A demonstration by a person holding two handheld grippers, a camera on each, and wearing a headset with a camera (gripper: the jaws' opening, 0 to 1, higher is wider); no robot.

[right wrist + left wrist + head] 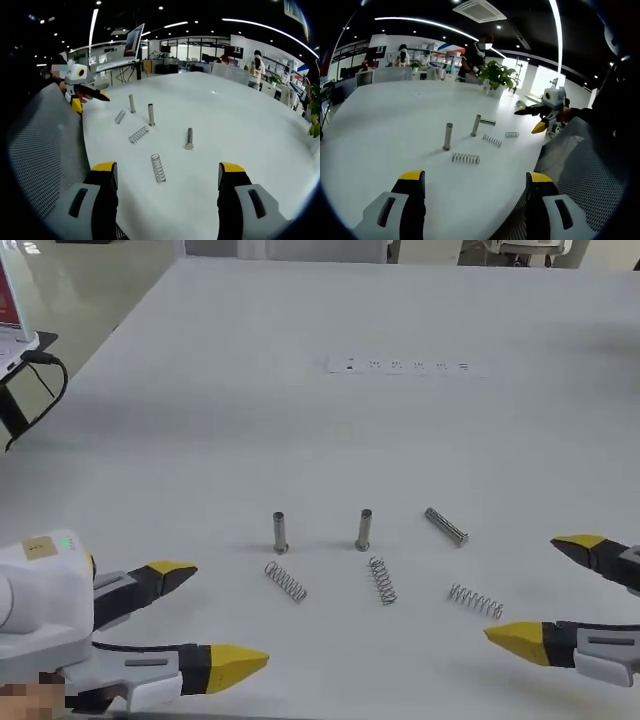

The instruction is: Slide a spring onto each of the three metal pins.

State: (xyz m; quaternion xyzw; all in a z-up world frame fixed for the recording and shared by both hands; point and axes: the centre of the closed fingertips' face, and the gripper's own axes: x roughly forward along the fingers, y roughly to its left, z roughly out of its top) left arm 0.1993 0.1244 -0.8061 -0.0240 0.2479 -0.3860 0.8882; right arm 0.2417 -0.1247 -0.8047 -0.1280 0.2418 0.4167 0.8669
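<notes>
Nothing threaded yet, first pick pending. Left gripper held open, empty, near left spring. Left pin and middle pin stood upright, right pin laid flat (likely needs holding). Right gripper open, empty, by right spring. Next: one spring to be pinched and its bore aligned with a pin.

A broad white worktop stretched ahead. Near its far side, a long white socket strip lay flush in the surface. Off the left edge, a thin black cable looped above the pale glossy floor. In the left gripper view, a leafy green potted plant stood by the worktop's far edge, under a square white ceiling vent. Grey mesh fabric lay at the right. In the right gripper view, a tilted flat monitor stood beyond the worktop.
</notes>
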